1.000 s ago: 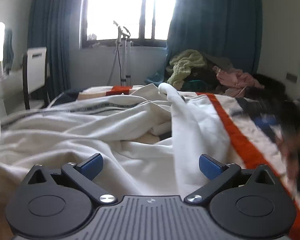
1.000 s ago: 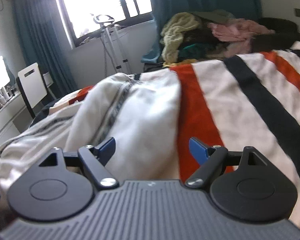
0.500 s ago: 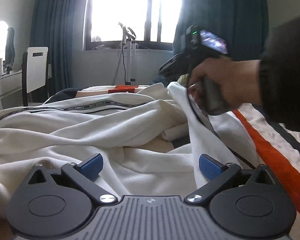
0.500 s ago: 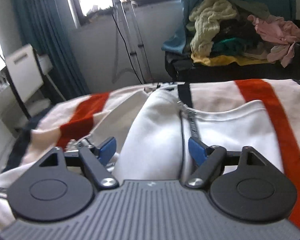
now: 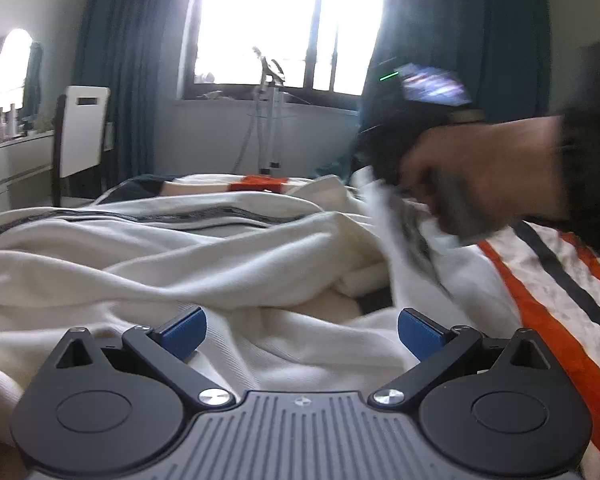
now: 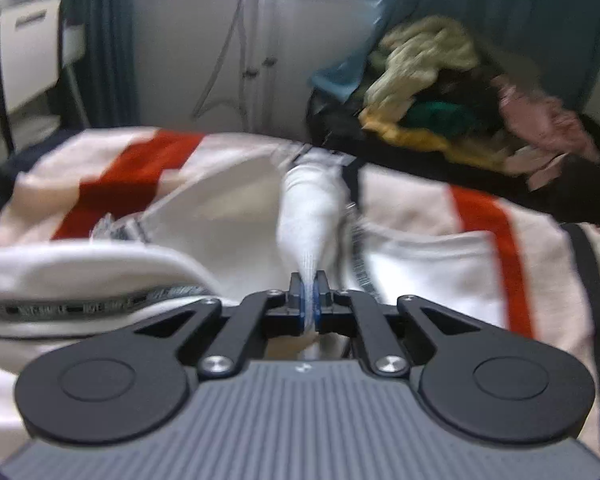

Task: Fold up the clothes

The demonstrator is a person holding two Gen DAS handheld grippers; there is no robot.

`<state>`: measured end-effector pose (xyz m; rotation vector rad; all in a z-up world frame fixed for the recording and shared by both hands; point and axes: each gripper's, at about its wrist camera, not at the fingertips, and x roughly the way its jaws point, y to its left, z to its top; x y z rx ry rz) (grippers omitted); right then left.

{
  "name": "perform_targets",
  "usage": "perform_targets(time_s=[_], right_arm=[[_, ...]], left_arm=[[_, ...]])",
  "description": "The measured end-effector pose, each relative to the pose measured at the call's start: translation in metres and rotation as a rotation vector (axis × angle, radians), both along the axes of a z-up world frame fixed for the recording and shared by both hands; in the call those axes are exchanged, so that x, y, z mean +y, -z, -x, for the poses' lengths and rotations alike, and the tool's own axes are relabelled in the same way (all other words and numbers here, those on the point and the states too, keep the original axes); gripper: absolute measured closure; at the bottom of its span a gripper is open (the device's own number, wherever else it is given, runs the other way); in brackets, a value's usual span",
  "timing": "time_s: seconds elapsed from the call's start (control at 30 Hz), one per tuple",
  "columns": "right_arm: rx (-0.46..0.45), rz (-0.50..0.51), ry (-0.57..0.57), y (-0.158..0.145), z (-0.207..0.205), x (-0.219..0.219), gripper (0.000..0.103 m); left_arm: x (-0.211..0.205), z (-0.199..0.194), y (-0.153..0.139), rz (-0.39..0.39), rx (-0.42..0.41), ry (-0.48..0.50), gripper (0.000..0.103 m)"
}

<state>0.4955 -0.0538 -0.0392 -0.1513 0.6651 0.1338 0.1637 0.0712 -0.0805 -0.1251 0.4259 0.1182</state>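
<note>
A cream-white garment point(image 5: 188, 264) with a dark printed trim band lies crumpled across the bed. My left gripper point(image 5: 302, 332) is open and empty, low over the near folds. My right gripper point(image 6: 309, 298) is shut on a pinched ridge of the white garment point(image 6: 312, 208), which rises away from the pads. In the left wrist view the right gripper point(image 5: 384, 184), held by a hand in a dark sleeve, lifts the cloth at the right, blurred.
The bed has a cover with orange and black stripes point(image 5: 548, 312). A pile of mixed clothes point(image 6: 440, 96) sits beyond the bed's far edge. A white chair point(image 5: 82, 136), a dresser point(image 5: 4, 164) and a metal stand point(image 5: 270, 120) are by the window.
My right gripper has closed on a fold of the white garment; it was open around it half a second ago. The left gripper has stayed open and almost still.
</note>
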Motion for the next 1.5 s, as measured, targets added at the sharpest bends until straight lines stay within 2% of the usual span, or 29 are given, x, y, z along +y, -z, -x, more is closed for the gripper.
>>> perform_targets(time_s=[0.1,0.17,0.23,0.3,0.37,0.47,0.53,0.63,0.73,0.83,0.9,0.93,0.97,1.0,1.03,1.1,1.17,1.23,1.4,1.43,1.5], right_arm=[[-0.114,-0.056,0.096,-0.045,0.027,-0.05,0.097],[-0.199,-0.102,0.167,-0.074,0.047,-0.087,0.097],[-0.295,-0.194,0.244,-0.096,0.081,-0.131,0.097],[-0.375,-0.27,0.307,-0.111,0.119,-0.179,0.097],[-0.404,-0.315,0.351,-0.111,0.151,-0.221,0.097],[-0.375,-0.399,0.466,-0.09,0.2,-0.287,0.097],[-0.32,-0.439,0.573,-0.064,0.233,-0.327,0.097],[-0.174,-0.543,0.719,-0.015,0.275,-0.377,0.096],[0.032,-0.662,0.852,0.033,0.304,-0.415,0.094],[0.124,-0.826,0.857,0.059,0.32,-0.436,0.094],[0.186,-0.935,0.858,0.076,0.33,-0.45,0.09],[0.207,-0.987,0.857,0.082,0.334,-0.456,0.08],[0.199,-1.032,0.852,0.084,0.337,-0.455,0.062],[0.195,-1.074,0.844,0.087,0.339,-0.453,0.039],[0.19,-1.114,0.833,0.089,0.342,-0.451,0.033],[0.174,-1.174,0.803,0.089,0.344,-0.448,0.034],[0.144,-1.182,0.8,0.088,0.342,-0.446,0.035],[0.13,-1.203,0.804,0.09,0.337,-0.449,0.04],[0.128,-1.204,0.88,0.108,0.324,-0.461,0.046],[0.129,-1.201,0.894,0.113,0.321,-0.465,0.05],[0.124,-1.182,0.909,0.119,0.316,-0.473,0.07]], left_arm=[[0.013,0.001,-0.007,0.064,-0.013,-0.028,0.0],[0.016,0.006,-0.01,0.075,-0.021,-0.026,0.001],[0.015,0.01,-0.012,0.09,-0.013,-0.018,0.002],[0.01,0.015,-0.013,0.091,-0.009,-0.007,0.002],[0.002,0.019,-0.013,0.066,0.001,0.005,0.002],[-0.007,0.026,-0.017,-0.01,-0.002,-0.023,0.002],[-0.008,0.032,-0.021,-0.044,-0.013,-0.055,0.001],[0.0,0.045,-0.027,-0.017,-0.024,-0.099,0.001],[0.004,0.057,-0.029,-0.032,0.003,-0.131,0.001],[0.012,0.073,-0.031,-0.004,0.036,-0.151,0.001],[0.019,0.08,-0.035,0.05,0.059,-0.158,0.001],[0.022,0.084,-0.037,0.078,0.07,-0.162,0.001],[0.025,0.088,-0.039,0.104,0.065,-0.171,0.001],[0.026,0.09,-0.04,0.111,0.059,-0.183,0.001],[0.026,0.092,-0.041,0.114,0.053,-0.196,0.001],[0.027,0.094,-0.043,0.117,0.051,-0.218,0.001],[0.029,0.091,-0.042,0.135,0.067,-0.225,0.001],[0.031,0.088,-0.038,0.171,0.088,-0.227,0.001],[0.035,0.077,-0.026,0.239,0.13,-0.253,0.001],[0.036,0.076,-0.024,0.258,0.133,-0.26,0.001],[0.04,0.073,-0.019,0.304,0.142,-0.271,0.001]])
